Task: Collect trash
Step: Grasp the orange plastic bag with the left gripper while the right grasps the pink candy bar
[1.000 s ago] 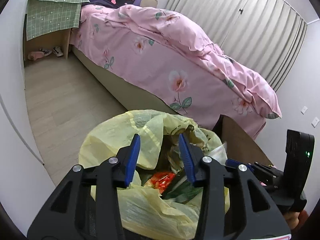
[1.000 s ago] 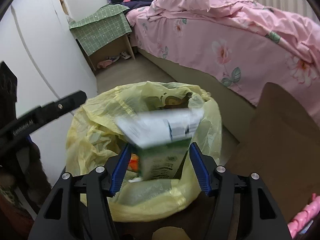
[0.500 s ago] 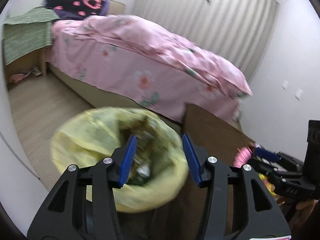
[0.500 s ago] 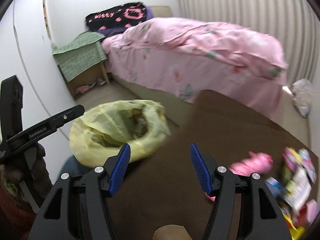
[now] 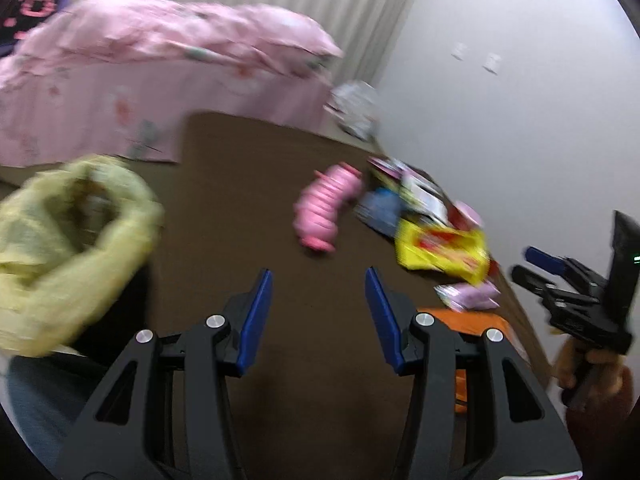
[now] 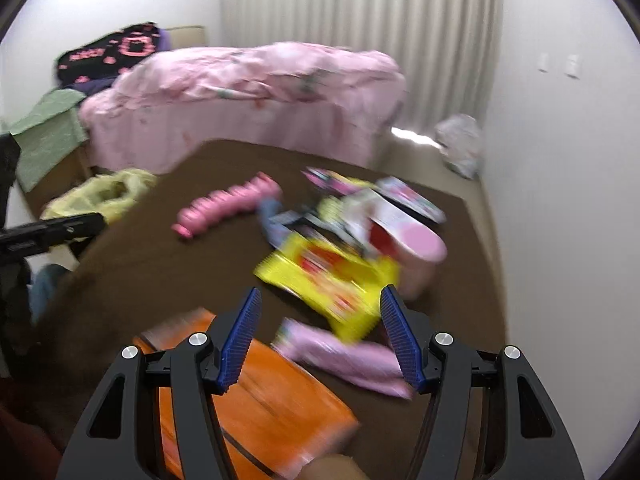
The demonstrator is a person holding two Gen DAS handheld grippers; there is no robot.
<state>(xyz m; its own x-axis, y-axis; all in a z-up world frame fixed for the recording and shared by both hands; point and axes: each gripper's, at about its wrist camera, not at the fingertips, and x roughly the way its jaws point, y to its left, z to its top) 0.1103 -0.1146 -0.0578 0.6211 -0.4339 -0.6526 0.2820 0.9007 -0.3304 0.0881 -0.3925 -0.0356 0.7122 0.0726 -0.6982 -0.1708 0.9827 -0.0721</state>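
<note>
Brown desk (image 6: 140, 264) holds wrappers at one o'clock; both the left gripper (image 5: 316, 320) and right gripper (image 6: 320, 336) hang released (empty). Best pinch the yellow packet (image 6: 328, 280) by its edge.

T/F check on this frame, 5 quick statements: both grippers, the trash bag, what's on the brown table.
1. The right gripper is clamped on a milk carton. False: it is open and nothing is between its fingers.
2. The yellow trash bag sits off the table's left edge in the left wrist view. True.
3. The left gripper is empty. True.
4. The yellow snack packet is inside the trash bag. False: it lies on the brown table among other wrappers.
5. The pink ribbed item lies on the table, apart from the orange box. True.
</note>
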